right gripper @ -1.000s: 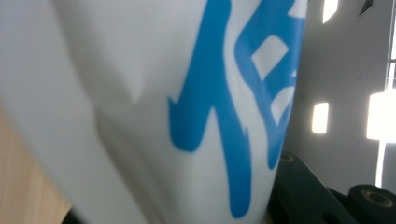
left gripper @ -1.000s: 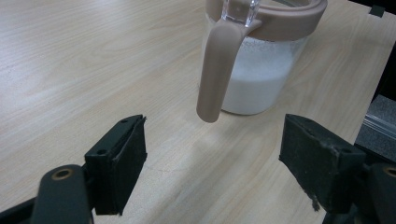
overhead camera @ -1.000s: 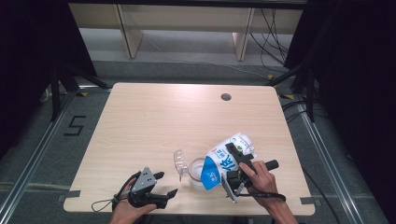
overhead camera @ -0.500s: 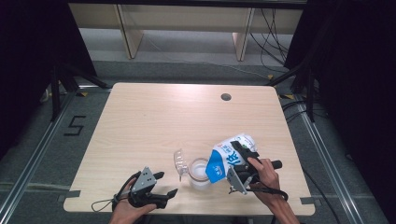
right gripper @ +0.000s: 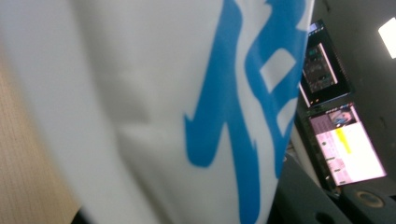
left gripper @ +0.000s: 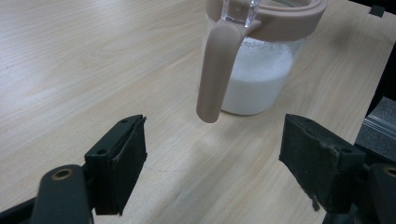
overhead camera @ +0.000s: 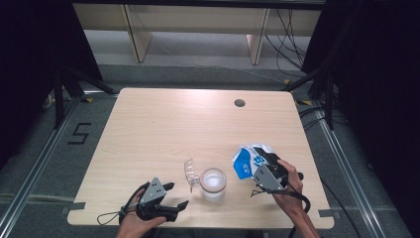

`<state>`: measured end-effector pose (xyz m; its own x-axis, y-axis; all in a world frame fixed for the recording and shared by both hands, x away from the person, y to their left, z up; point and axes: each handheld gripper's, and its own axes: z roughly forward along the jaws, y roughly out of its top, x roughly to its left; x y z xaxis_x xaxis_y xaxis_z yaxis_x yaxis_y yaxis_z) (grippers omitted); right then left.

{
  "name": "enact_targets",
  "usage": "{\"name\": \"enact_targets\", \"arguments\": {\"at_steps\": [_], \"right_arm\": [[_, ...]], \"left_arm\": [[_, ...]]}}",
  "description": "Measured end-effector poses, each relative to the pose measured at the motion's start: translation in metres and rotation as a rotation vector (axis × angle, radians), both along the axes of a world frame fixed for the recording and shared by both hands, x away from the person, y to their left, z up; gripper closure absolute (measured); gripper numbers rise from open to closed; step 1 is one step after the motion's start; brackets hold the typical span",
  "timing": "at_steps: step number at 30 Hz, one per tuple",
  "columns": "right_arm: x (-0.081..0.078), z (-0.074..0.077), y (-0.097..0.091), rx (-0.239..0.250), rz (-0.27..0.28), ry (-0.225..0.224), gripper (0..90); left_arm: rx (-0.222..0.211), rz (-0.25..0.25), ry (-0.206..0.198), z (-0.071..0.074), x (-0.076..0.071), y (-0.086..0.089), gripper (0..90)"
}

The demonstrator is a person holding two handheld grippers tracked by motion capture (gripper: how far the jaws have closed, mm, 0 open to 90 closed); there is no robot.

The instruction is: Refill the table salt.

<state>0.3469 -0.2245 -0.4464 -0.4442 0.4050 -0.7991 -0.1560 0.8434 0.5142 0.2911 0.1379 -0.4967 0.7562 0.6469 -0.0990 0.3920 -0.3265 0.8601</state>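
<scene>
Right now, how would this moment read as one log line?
right hand-held gripper: jaws just closing on bag | left hand-held gripper: open, idle | jar: white powder inside

The pale wooden table [overhead camera: 163, 129] carried a glass jar [overhead camera: 213, 184] of white powder near its front edge, its clear lid [overhead camera: 190, 172] just beside it.

Blue-and-white printed pouch [overhead camera: 249, 161], tilted, clamped in right hand-held gripper [overhead camera: 265, 168]; clear glass jar [overhead camera: 213, 185] holding white powder stands just left of it.

Blue-and-white bag [overhead camera: 249, 161] in the right tongs [overhead camera: 265, 166], now righted and away from the jar [overhead camera: 213, 184]
</scene>
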Motion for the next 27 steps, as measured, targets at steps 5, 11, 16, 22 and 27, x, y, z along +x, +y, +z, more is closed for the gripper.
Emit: {"name": "enact_targets", "arguments": {"at_steps": [5, 11, 16, 22, 27], "right_arm": [[0.006, -0.002, -0.010, 0.094, -0.001, 0.046, 86.5], [0.012, -0.003, -0.021, 0.190, -0.014, 0.113, 88.5], [0.016, -0.006, -0.030, 0.248, -0.027, 0.146, 88.8], [0.022, -0.009, -0.036, 0.320, -0.040, 0.177, 88.8], [0.025, -0.012, -0.042, 0.368, -0.051, 0.193, 88.8]], "left_arm": [[-0.012, 0.005, 0.013, 0.000, 0.000, 0.000, 22.1], [-0.012, 0.006, 0.013, 0.000, 0.000, 0.000, 22.1], [0.000, 0.000, 0.001, 0.000, 0.000, 0.000, 22.1], [0.001, 0.000, 0.000, 0.000, 0.000, 0.000, 22.1], [-0.001, 0.000, 0.000, 0.000, 0.000, 0.000, 22.1]]}}
